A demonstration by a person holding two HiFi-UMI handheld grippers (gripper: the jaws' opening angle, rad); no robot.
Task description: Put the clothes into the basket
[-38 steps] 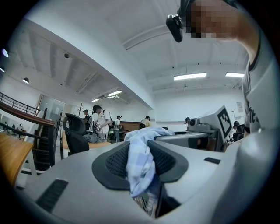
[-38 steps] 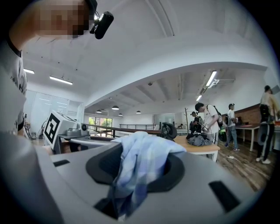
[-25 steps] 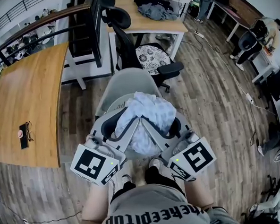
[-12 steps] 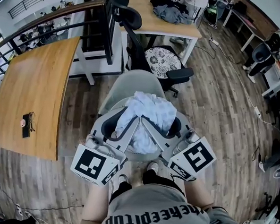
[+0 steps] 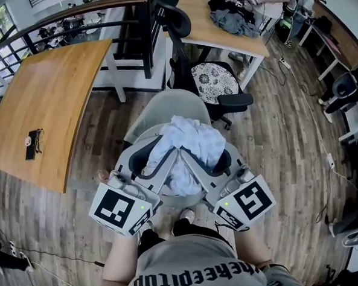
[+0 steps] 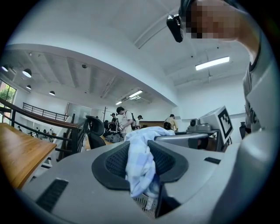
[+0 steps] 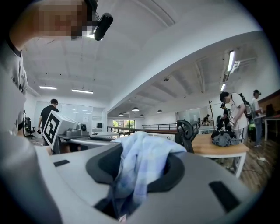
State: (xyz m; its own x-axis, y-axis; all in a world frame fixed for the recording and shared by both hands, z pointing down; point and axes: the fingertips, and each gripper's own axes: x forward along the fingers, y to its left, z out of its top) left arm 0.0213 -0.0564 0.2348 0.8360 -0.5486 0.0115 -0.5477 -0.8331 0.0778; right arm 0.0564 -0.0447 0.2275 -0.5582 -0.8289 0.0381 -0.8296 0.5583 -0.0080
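Note:
A crumpled light blue and white cloth (image 5: 190, 146) is bunched up over a round grey basket (image 5: 165, 107) that stands on the wooden floor in front of the person's feet. My left gripper (image 5: 163, 153) and my right gripper (image 5: 197, 151) meet at the cloth from either side, each shut on a fold of it. In the left gripper view the cloth (image 6: 141, 162) hangs pinched between the dark pads (image 6: 116, 162). The right gripper view shows the same cloth (image 7: 135, 168) squeezed between its pads (image 7: 173, 173). Most of the basket's inside is hidden by the cloth and the grippers.
A curved wooden table (image 5: 44, 111) with a small dark item lies to the left. A black office chair (image 5: 214, 83) stands just behind the basket, beside a desk (image 5: 220, 31) with a pile of dark clothes (image 5: 235, 21). A railing and more chairs ring the area.
The room has slid rightward across the head view as the person turned. Both grippers stay clamped on the cloth over the basket, with no change in their hold.

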